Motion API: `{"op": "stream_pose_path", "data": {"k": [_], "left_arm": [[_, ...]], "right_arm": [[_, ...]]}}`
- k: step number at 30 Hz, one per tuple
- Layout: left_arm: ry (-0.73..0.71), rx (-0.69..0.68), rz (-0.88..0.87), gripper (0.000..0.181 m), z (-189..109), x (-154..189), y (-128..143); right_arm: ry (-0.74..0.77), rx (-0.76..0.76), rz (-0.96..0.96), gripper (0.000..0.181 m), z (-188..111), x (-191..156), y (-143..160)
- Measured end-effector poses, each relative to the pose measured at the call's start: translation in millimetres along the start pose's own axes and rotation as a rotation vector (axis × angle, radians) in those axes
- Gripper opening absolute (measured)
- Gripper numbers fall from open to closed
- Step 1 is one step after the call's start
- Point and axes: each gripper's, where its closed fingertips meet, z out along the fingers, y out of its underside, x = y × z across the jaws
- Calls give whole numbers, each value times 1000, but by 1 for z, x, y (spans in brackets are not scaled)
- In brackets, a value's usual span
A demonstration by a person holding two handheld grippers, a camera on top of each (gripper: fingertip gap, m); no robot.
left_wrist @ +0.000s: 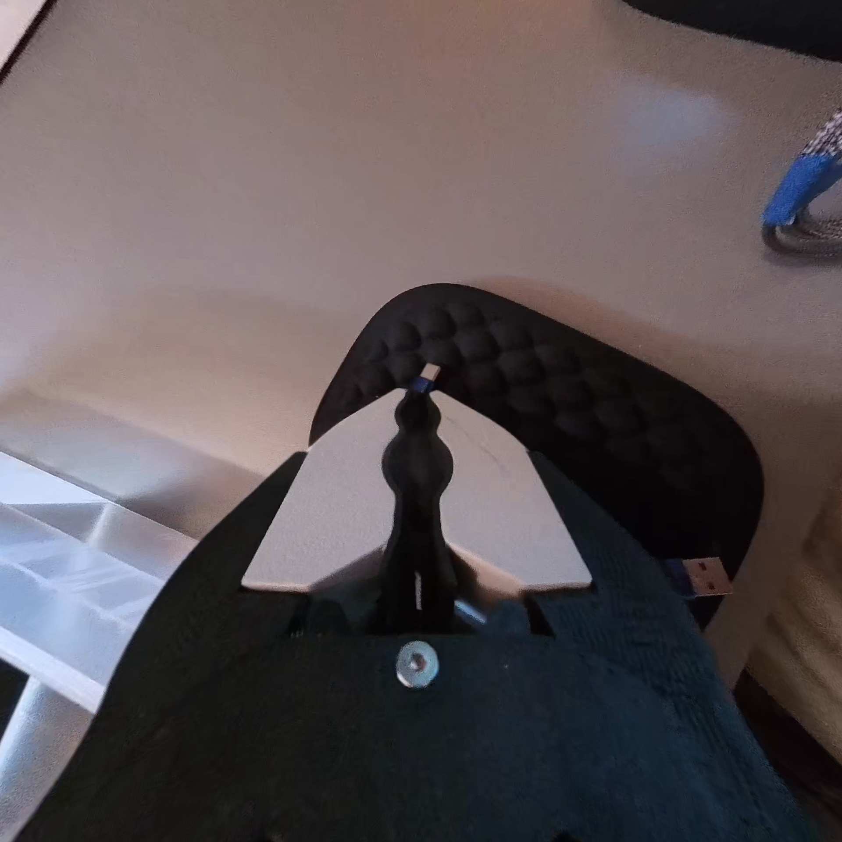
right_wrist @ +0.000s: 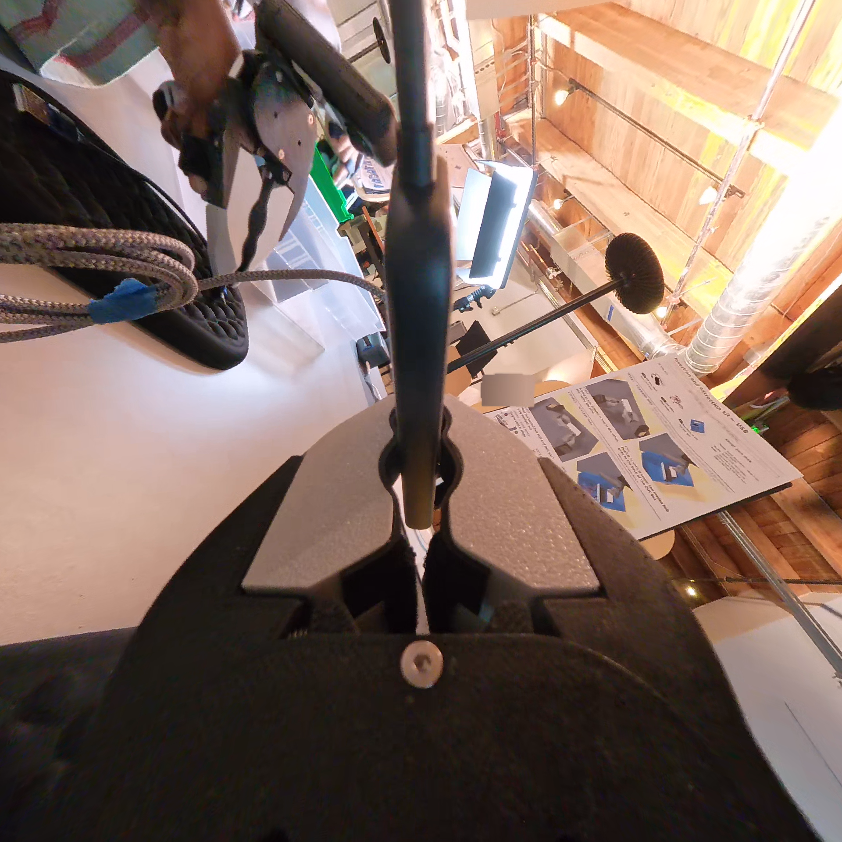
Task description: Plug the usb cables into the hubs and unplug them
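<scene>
My left gripper is shut on a small blue and silver USB plug, held just over a black quilted pad. In the right wrist view the left gripper shows at upper left, held by a hand, with a grey braided cable leading off from its tip. My right gripper is shut on a slim dark USB hub, which stands up along the fingers. The hub's black cable runs on upward.
A second USB plug lies at the pad's right end. A coiled braided cable bound with blue tape lies on the white table and also shows in the left wrist view. A clear plastic bin and a printed instruction sheet stand nearby.
</scene>
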Motion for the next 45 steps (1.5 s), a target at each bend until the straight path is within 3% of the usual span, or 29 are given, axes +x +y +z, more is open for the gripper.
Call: {"op": "stream_pose_path", "data": {"k": [3,9,15,22,34,45], "left_arm": [[71,44,-70,2,-5,8,-6],[43,17,-152,1,-3,1,6],[-8,-21,-52,1,-1,2,8],[-99,-190,145,2,-1,-2,9],[-42,-350,105,5,1,-13,11],[-8,-382,89,11,7,-16,16]], "right_arm": [[-2,-2,2,12,0,0,1],[-6,-6,-3,12,1,-2,1],[-8,1,0,12,2,-3,0],[-9,2,-7,12,2,-3,-1],[-1,2,-2,12,0,-1,1],[-5,-2,1,12,-1,-2,3]]}}
